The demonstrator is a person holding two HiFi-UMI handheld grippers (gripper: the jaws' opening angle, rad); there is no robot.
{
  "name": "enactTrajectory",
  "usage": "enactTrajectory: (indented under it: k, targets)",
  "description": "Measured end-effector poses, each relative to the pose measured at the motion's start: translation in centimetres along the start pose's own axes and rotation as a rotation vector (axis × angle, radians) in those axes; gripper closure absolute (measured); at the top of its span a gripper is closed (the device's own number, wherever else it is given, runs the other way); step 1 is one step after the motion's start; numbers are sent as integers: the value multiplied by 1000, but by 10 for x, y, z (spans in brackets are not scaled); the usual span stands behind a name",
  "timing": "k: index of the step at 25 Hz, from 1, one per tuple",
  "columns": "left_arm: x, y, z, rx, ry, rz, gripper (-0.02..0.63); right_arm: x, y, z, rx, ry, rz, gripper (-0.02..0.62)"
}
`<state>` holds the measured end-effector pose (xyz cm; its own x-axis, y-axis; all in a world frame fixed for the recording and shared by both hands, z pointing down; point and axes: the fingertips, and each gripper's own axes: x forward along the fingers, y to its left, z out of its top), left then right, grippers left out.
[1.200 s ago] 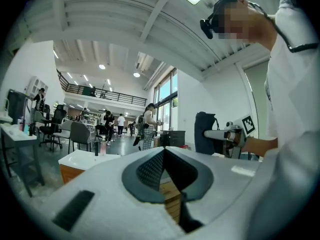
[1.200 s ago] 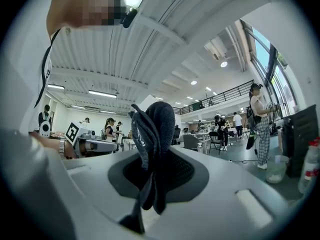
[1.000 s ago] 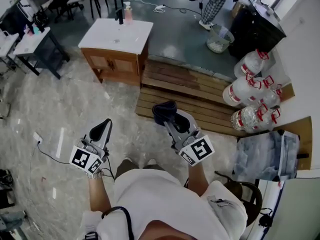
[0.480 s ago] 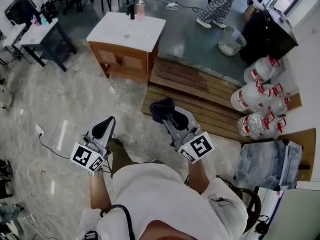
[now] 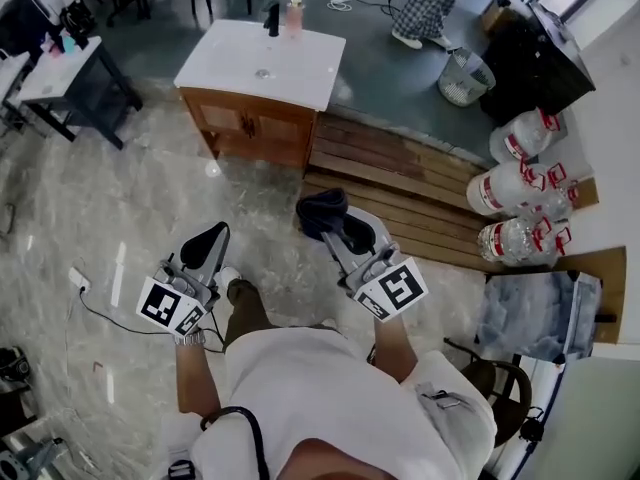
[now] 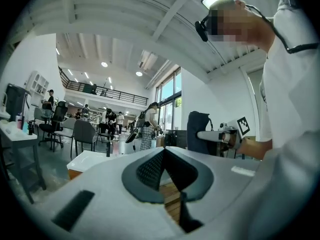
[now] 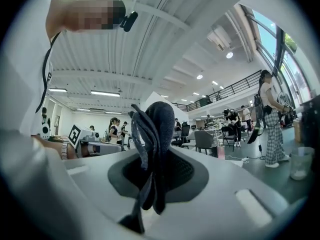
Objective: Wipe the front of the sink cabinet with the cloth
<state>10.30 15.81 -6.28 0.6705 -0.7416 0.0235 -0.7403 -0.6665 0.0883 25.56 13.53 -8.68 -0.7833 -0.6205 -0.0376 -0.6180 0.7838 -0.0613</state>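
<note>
Dark blue-grey cloth [image 5: 320,208] is the working tool, and it is already loaded in the right gripper [image 5: 328,220].

**Head view.** The sink cabinet [image 5: 252,128] stands well apart from the person, ahead and slightly left. Its wooden two-door front faces the person. The cloth touches nothing but the gripper. The left gripper [image 5: 205,246] is held low at the left and carries nothing. Pale stone-patterned floor [image 5: 130,198] lies between the person and the cabinet, with a slatted wooden platform [image 5: 400,173] to the right.
- Step in hand, as judged: approach. Wiping has not begun.
- Next move, as judged: close the distance, lower the right gripper to door height, and press the cloth flat against the wood.

**Left gripper view.** The jaws meet at the tips with nothing between them. This view alone shows the cloth [image 6: 199,133] side-on, standing upright from the right gripper [image 6: 222,135]. The cabinet's white top [image 6: 92,160] appears at lower left; its front is hidden.

**Right gripper view.** The jaws are clamped on the cloth [image 7: 156,144]. The cloth's folds rise above the pads and one strip trails below, a grip detail that the head view does not resolve. The left gripper [image 7: 92,146] shows at the left. The cabinet front does not show.
</note>
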Motion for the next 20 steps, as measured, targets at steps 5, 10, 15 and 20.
enactTrajectory:
  k: [5,10,15,20]
  targets:
    - [-11,94,14,17,13,-47,606,103,19,-1,6,28,-29,534]
    - [-28,169,21,12,17,-81,604,180,37,-5,26,53,-74,532]
    - [-37,219,19,-14,17,-89,605,218,44,-18,35,100,-100,532]
    - [-35,235,11,-30,25,-98,606,231,39,-24,41,99,-125,532]
